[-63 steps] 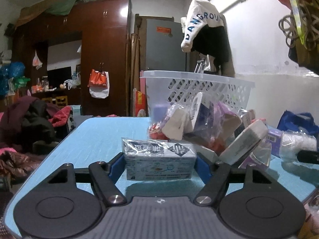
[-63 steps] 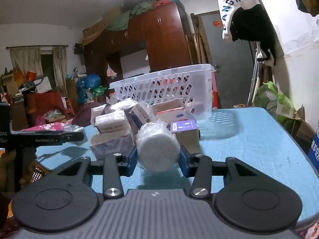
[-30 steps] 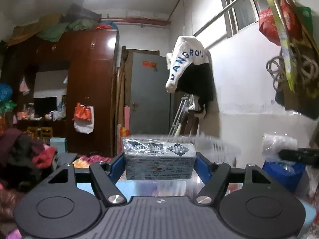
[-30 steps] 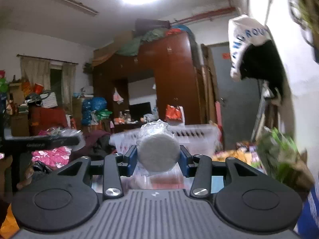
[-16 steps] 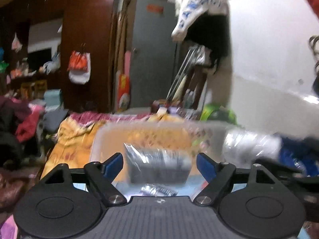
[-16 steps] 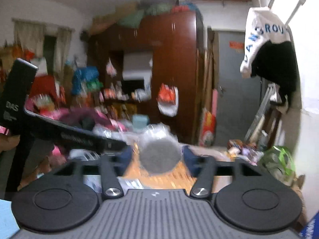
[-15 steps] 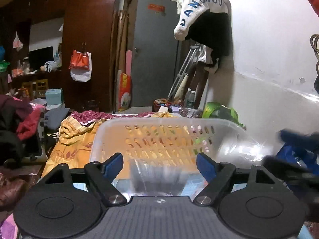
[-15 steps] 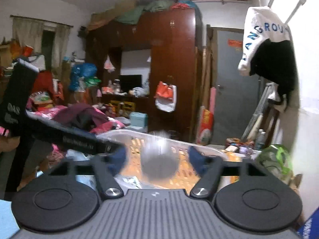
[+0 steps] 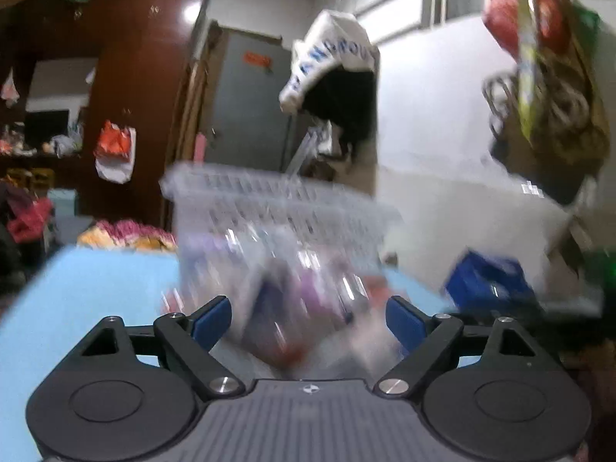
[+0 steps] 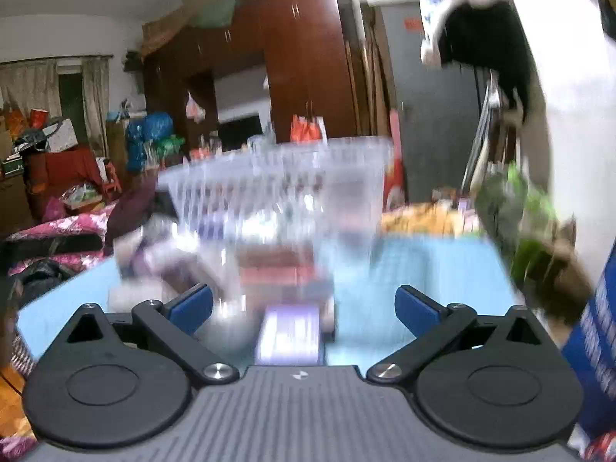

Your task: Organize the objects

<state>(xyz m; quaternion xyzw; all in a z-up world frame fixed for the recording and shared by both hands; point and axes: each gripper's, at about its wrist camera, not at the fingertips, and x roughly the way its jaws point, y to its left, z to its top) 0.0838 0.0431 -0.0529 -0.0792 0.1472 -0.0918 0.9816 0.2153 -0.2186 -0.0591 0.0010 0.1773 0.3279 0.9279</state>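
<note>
Both views are motion-blurred. My left gripper (image 9: 308,319) is open and empty, low over the blue table (image 9: 96,288), facing a blurred pile of packets and boxes (image 9: 292,300) in front of the white plastic basket (image 9: 269,208). My right gripper (image 10: 304,308) is open and empty too. A purple-topped box (image 10: 288,331) lies on the table between its fingers, with more boxes (image 10: 161,258) to the left. The basket (image 10: 285,181) stands behind them.
A blue bag (image 9: 489,281) sits right of the pile. A blue carton (image 10: 593,346) is close on the right. A hoodie (image 9: 331,61) hangs on the wall. A dark wardrobe (image 10: 308,65) and room clutter lie beyond the table.
Both grippers let go of their loads over the basket: the wrapped box from the left, the round wrapped roll from the right. Both have since dropped back to table level, open.
</note>
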